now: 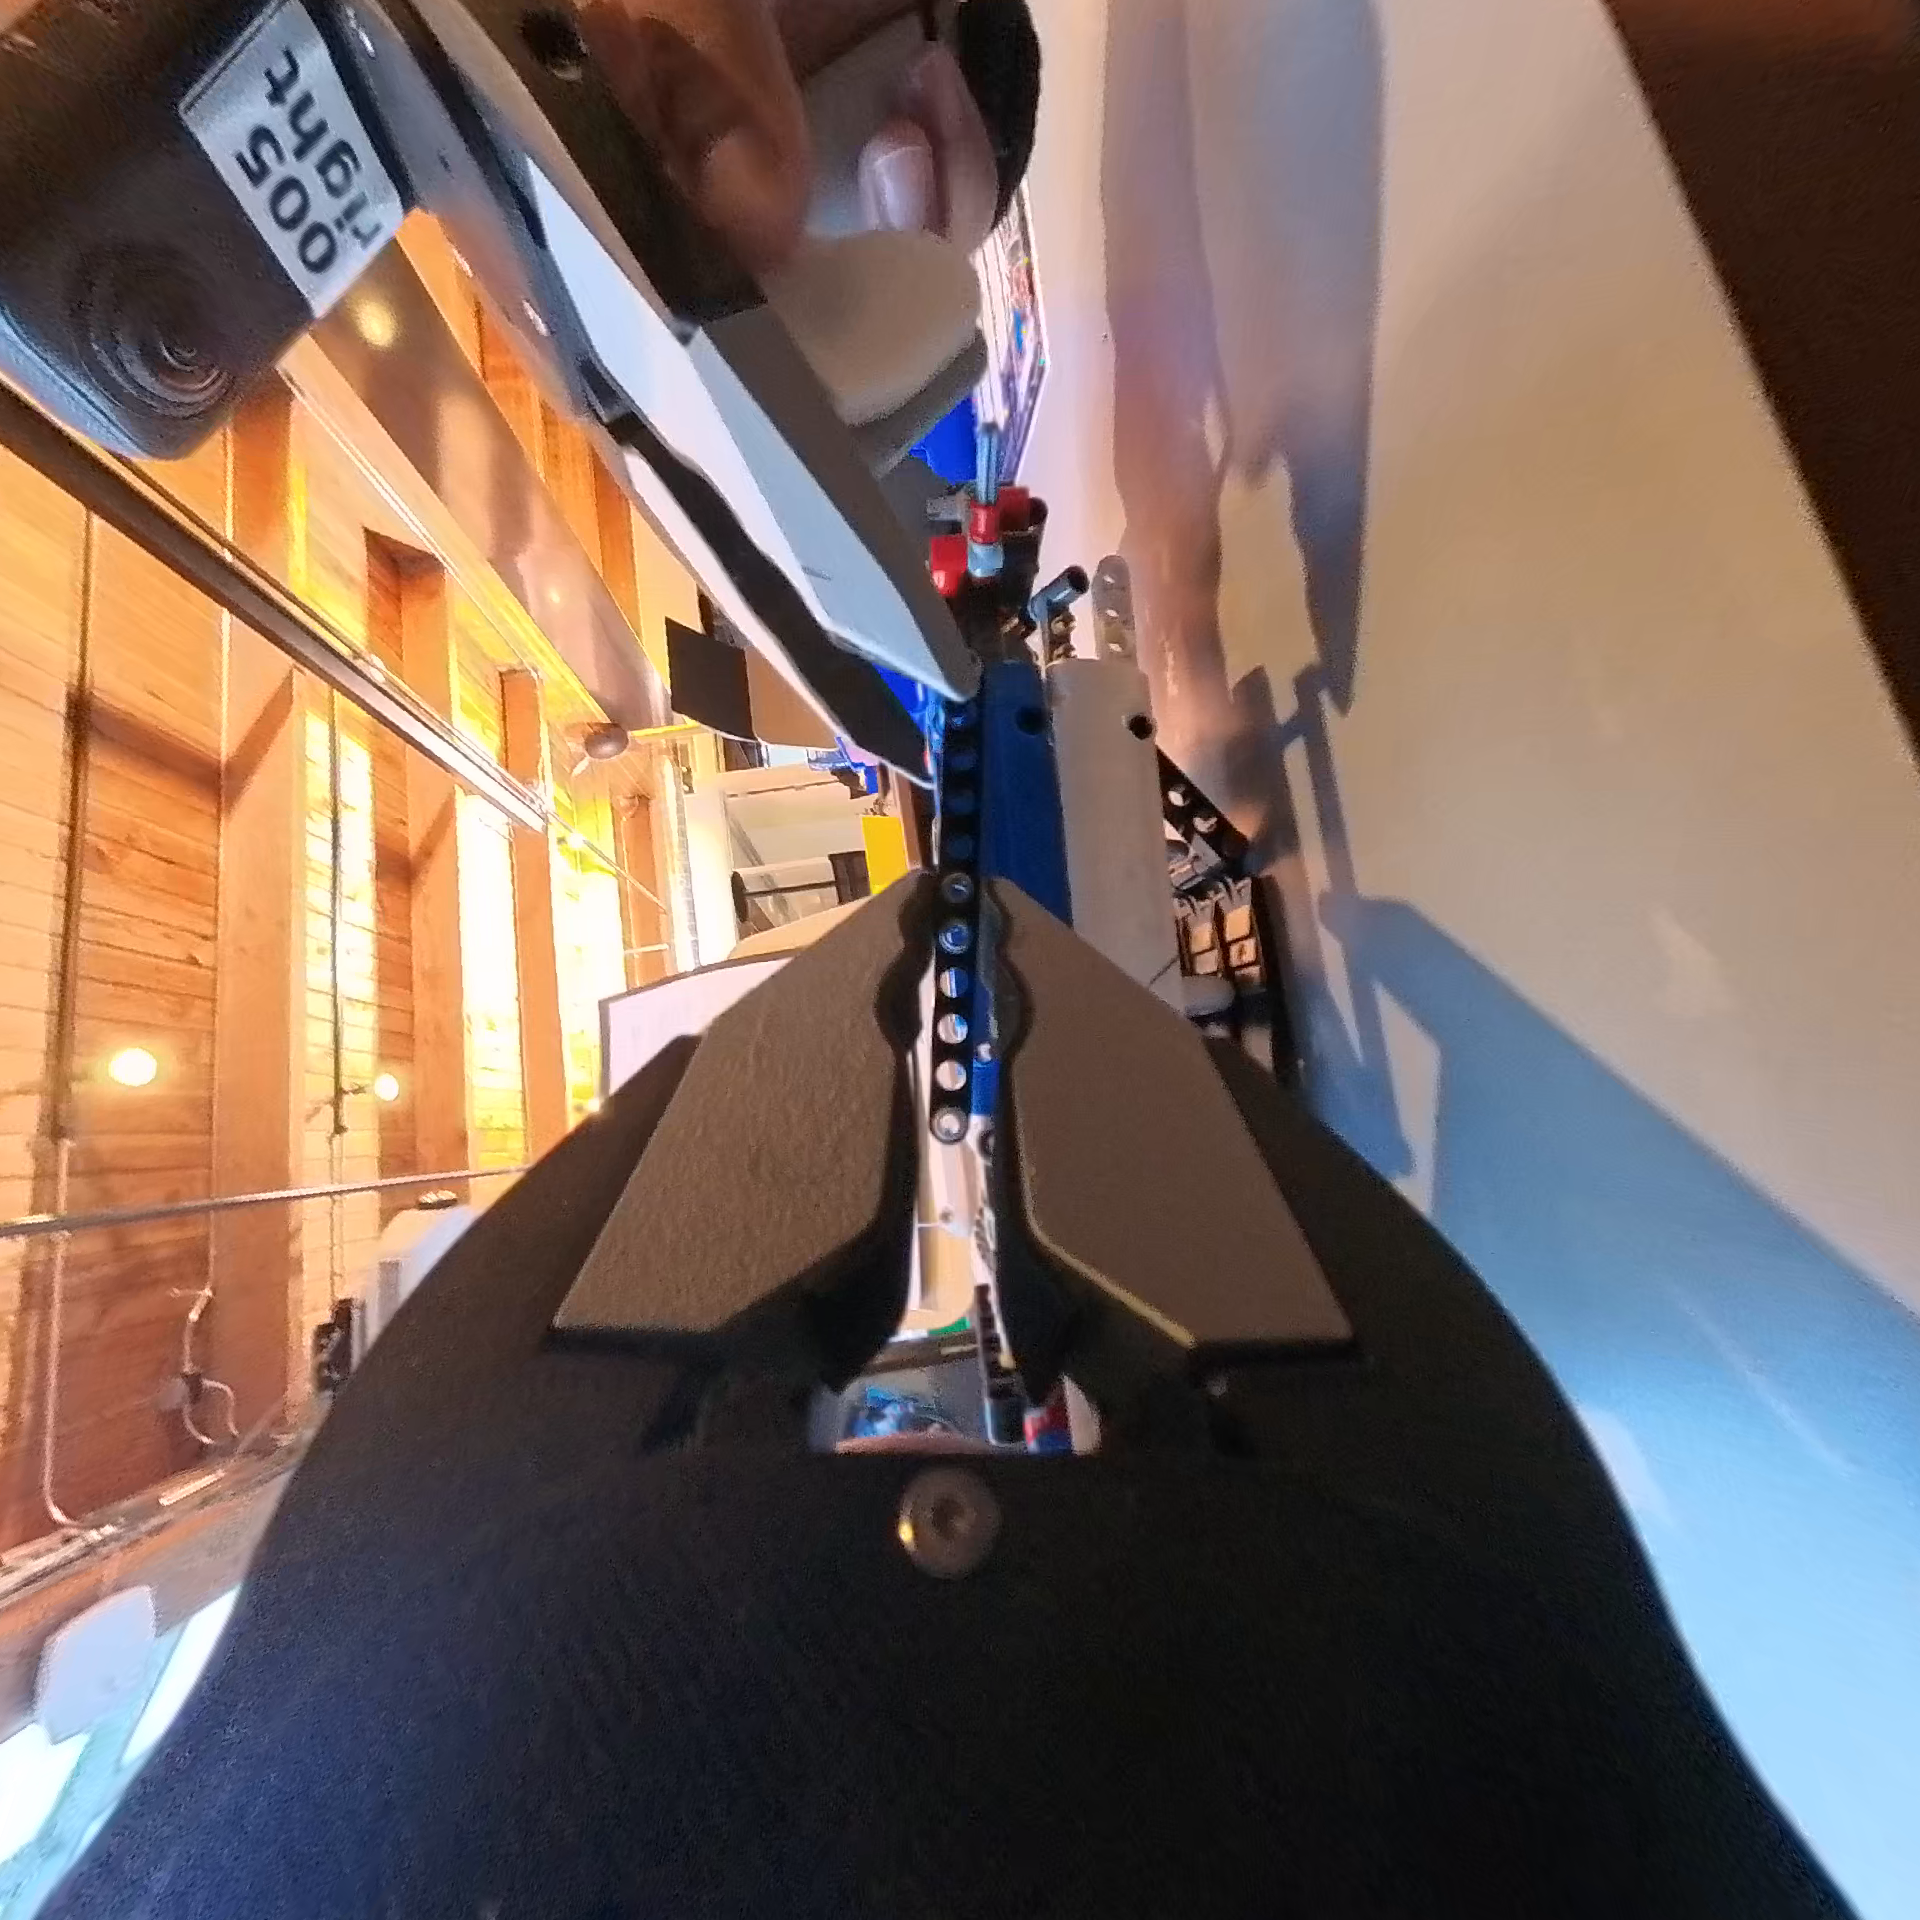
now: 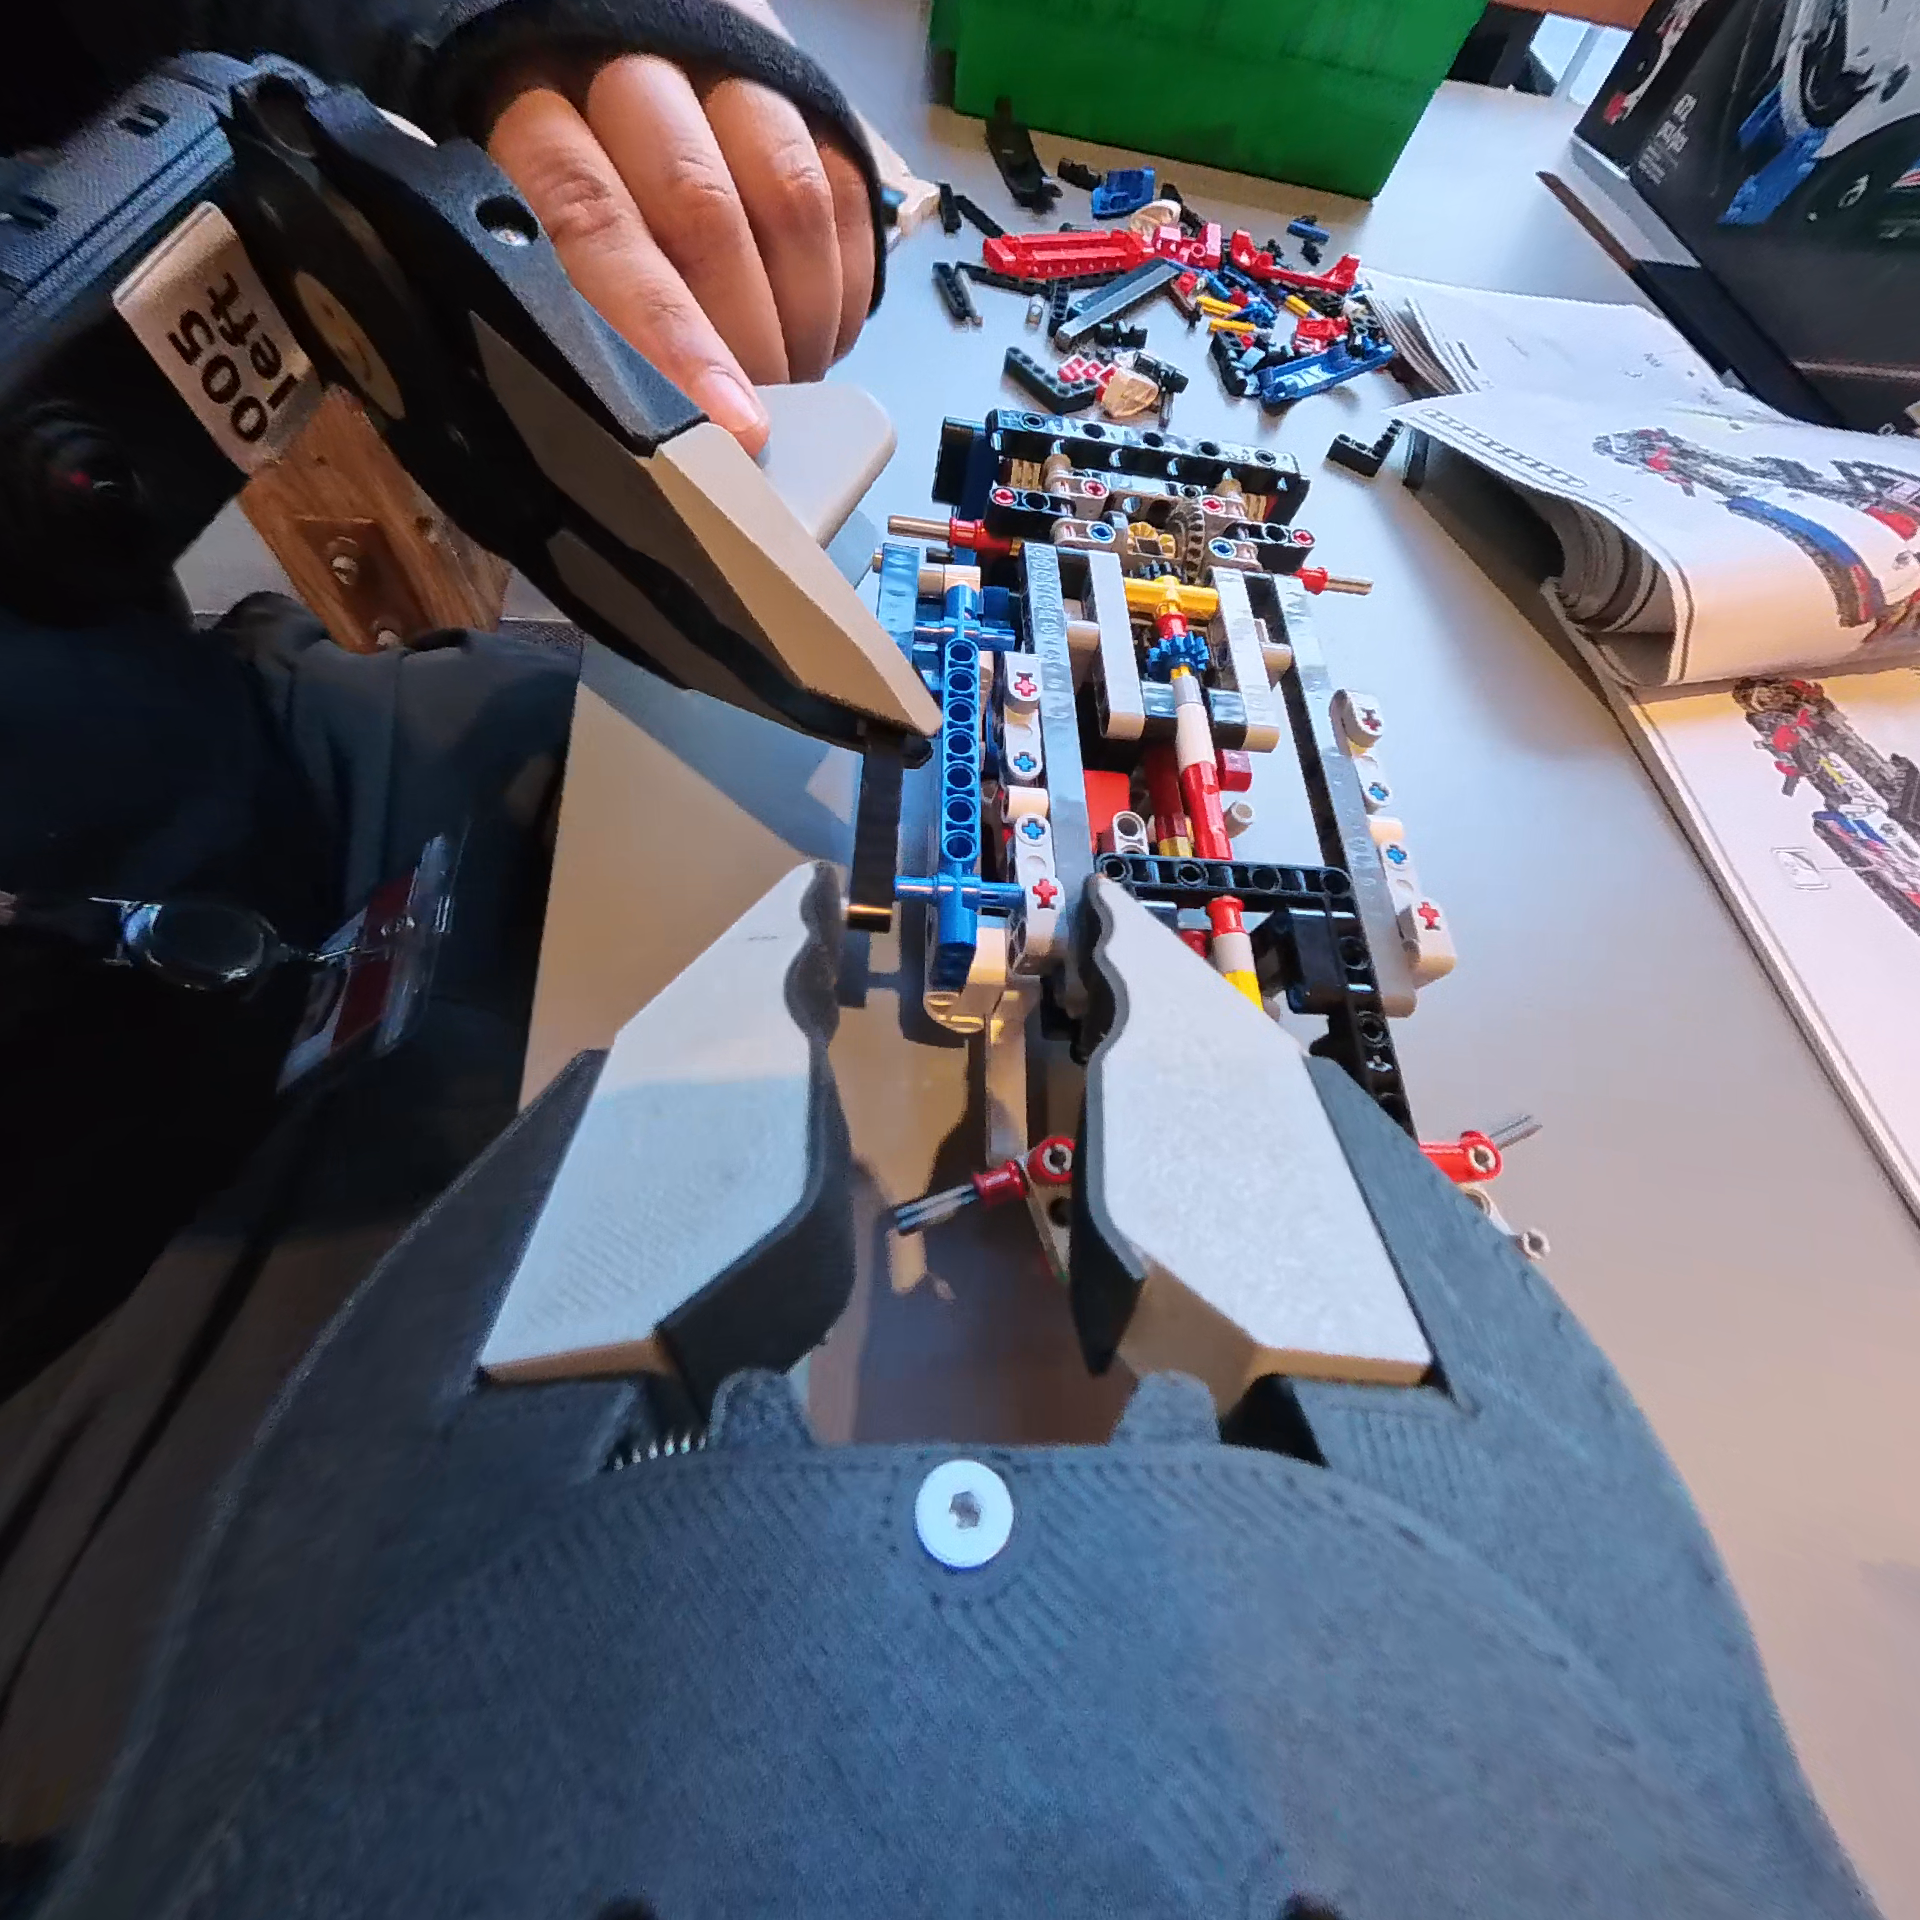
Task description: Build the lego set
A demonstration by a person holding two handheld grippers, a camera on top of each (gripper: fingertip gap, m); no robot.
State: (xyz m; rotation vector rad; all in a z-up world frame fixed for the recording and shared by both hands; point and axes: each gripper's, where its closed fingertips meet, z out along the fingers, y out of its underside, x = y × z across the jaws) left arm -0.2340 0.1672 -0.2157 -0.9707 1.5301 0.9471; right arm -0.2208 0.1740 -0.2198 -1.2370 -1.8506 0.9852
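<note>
Lego chassis, a long frame of grey, black and blue beams with a red and yellow shaft down its middle, lies flat on the pale table, just ahead of the right gripper. That gripper's grey fingers stand spread, their tips at the near end of the frame on either side of its white and blue corner; whether they touch it I cannot tell. A small red connector sits between the fingers, lower down.

On the frame's left flank the left gripper pinches a black holed beam, pressed edge-on beside the blue holed beam. A person's hand in a dark sleeve holds this tool.

Beyond the chassis, loose red, blue and black pieces lie scattered. To the right an open instruction booklet rests on the table. Farther back stand a green bin and the set's box.
</note>
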